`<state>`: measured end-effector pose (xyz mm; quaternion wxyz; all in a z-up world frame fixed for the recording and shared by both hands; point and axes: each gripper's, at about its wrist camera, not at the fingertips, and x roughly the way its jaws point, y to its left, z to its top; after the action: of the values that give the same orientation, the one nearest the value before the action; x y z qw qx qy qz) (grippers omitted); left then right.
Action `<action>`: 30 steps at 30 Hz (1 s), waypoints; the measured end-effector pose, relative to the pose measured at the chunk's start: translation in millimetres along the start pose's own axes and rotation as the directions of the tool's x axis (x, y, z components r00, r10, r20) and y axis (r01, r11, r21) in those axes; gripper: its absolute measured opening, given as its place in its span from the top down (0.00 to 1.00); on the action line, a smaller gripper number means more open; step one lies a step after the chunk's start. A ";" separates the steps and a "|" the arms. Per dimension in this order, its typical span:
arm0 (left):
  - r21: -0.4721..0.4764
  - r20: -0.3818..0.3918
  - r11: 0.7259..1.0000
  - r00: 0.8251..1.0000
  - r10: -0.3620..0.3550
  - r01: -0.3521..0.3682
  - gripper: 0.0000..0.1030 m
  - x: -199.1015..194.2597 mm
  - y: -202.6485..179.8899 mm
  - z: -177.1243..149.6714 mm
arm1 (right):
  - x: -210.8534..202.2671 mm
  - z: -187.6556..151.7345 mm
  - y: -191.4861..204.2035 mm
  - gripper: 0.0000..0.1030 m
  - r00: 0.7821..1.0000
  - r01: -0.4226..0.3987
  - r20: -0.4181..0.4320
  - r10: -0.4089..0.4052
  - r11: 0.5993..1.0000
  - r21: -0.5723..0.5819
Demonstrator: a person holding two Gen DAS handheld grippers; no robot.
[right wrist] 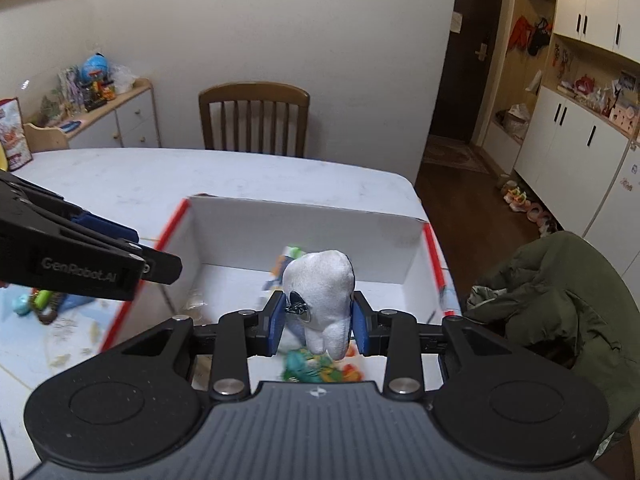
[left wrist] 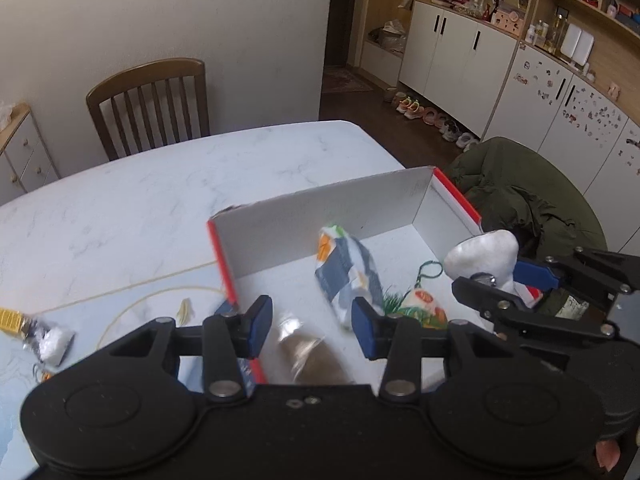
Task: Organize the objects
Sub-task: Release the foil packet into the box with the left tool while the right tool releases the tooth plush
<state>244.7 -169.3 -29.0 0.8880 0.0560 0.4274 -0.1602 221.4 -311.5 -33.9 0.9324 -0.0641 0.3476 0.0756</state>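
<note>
A white cardboard box (left wrist: 320,208) (right wrist: 304,224) with red edges stands open on the marble table. My right gripper (right wrist: 318,322) (left wrist: 500,280) is shut on a white plush tooth (right wrist: 320,296) (left wrist: 484,254) and holds it above the box interior. My left gripper (left wrist: 312,326) hovers open over the box's near left side; a blurred white, grey and orange packet (left wrist: 346,272) shows just beyond its fingers, not pinched. A clear bag of brown stuff (left wrist: 308,356) and a colourful keychain toy (left wrist: 424,304) (right wrist: 316,368) lie inside the box.
Small packets (left wrist: 44,338) and a thin cord (left wrist: 160,292) lie on the table left of the box. A wooden chair (right wrist: 254,118) stands at the far side. A green jacket (right wrist: 560,304) drapes over a seat at right. Cabinets (left wrist: 460,60) line the far wall.
</note>
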 end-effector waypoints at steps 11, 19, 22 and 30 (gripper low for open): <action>0.016 -0.103 0.999 0.994 0.043 -0.041 0.59 50.8 -9.4 -3.2 | 70.7 3.7 -34.1 0.67 0.988 -0.050 -0.150 0.048 0.999 -0.013; 0.042 -0.128 0.998 0.991 0.046 -0.040 0.59 63.9 -22.0 -7.2 | 125.4 10.1 -31.7 0.67 0.962 -0.045 -0.271 0.026 0.997 -0.066; 0.048 -0.135 0.998 0.990 0.043 -0.036 0.58 66.5 -25.0 -8.6 | 138.7 13.3 -31.5 0.67 0.949 -0.050 -0.314 0.020 0.995 -0.086; 0.039 -0.164 0.999 0.986 0.034 -0.028 0.57 75.7 -25.9 -12.4 | 160.0 11.6 -30.4 0.67 0.922 -0.046 -0.388 0.007 0.995 -0.090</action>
<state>271.1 -208.6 -94.6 0.8508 0.0919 0.4955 -0.1487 353.9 -323.8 -128.4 0.8402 -0.1183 0.5214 0.0910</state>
